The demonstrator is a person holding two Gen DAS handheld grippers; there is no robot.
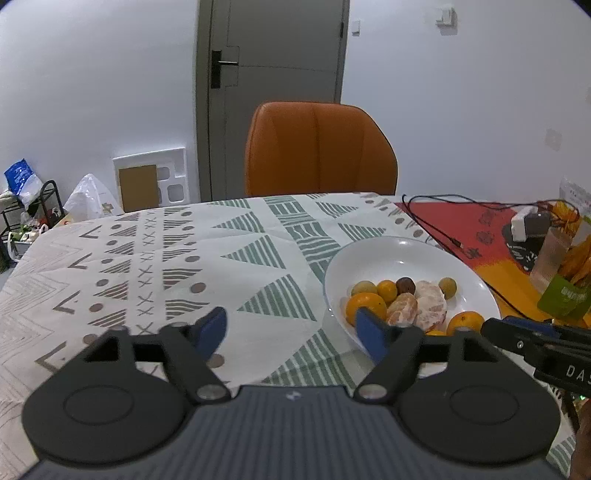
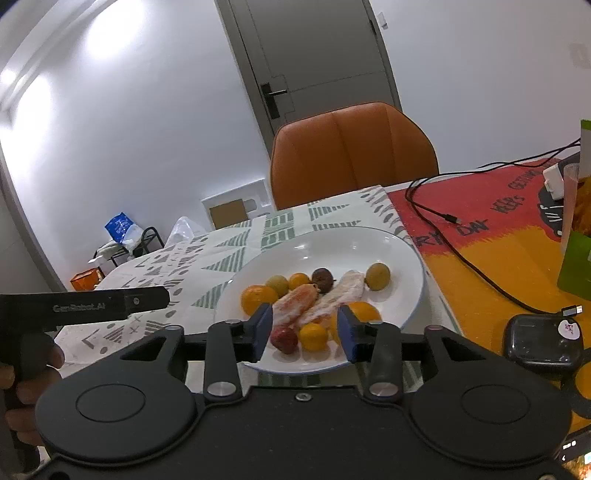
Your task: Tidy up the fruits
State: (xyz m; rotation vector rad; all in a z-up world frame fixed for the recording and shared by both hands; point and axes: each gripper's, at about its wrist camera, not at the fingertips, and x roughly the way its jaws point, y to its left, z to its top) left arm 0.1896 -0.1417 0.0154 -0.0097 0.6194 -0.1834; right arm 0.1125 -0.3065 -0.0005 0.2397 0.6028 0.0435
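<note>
Plate (image 2: 399,258): round, glossy white; set on the patterned cloth of the tabletop (image 1: 155,258)
Fruits (image 2: 314,295): smooth orange globes, pithy peeled segments; piled on the plate
Left tongs (image 1: 291,332): spread wide; nothing held
Right tongs (image 2: 304,330): spread wide above the plate's near rim; nothing held

Even indoor light, bright glare on the wall (image 2: 118,33) at eleven o'clock, dark fisheye corners, bent edges, focus slightly soft.

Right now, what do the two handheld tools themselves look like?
Both match: the left tool and right tool have blue finger pads on black linkage arms with silver pivot screws and round black discs on a ribbed dark body. From the right wrist view, the left tool's black bar carries pale lettering, too blurred to read surely.
</note>
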